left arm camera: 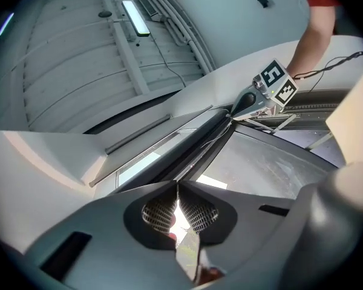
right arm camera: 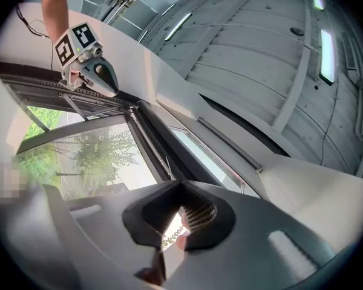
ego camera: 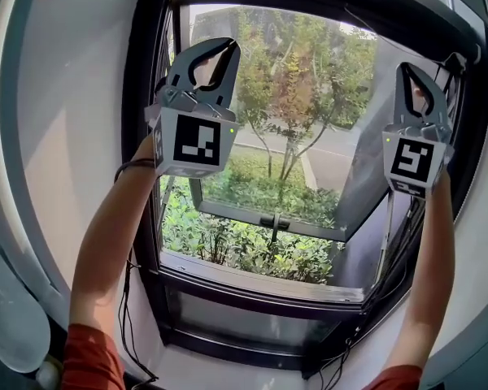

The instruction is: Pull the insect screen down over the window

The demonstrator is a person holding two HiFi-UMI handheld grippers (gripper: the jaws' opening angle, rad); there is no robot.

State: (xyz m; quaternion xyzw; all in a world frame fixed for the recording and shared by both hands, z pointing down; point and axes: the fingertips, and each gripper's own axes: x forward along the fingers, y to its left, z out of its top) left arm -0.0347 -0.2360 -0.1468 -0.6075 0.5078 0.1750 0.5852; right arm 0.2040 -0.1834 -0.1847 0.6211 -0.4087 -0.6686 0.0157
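Black window frame (ego camera: 252, 289): fills my head view, with trees sharp through the unscreened opening.
Insect screen: not drawn; I judge it is rolled up at the frame's top edge, upper centre, unseen.
Sash (ego camera: 268, 216): swung outward.
Left gripper (ego camera: 218, 47), right gripper (ego camera: 407, 67): raised near the upper corners, clenched on nothing.
Remaining: everything.
Cables (ego camera: 128, 299): lower left, could snag.

Open air within black window frame (ego camera: 137, 80)
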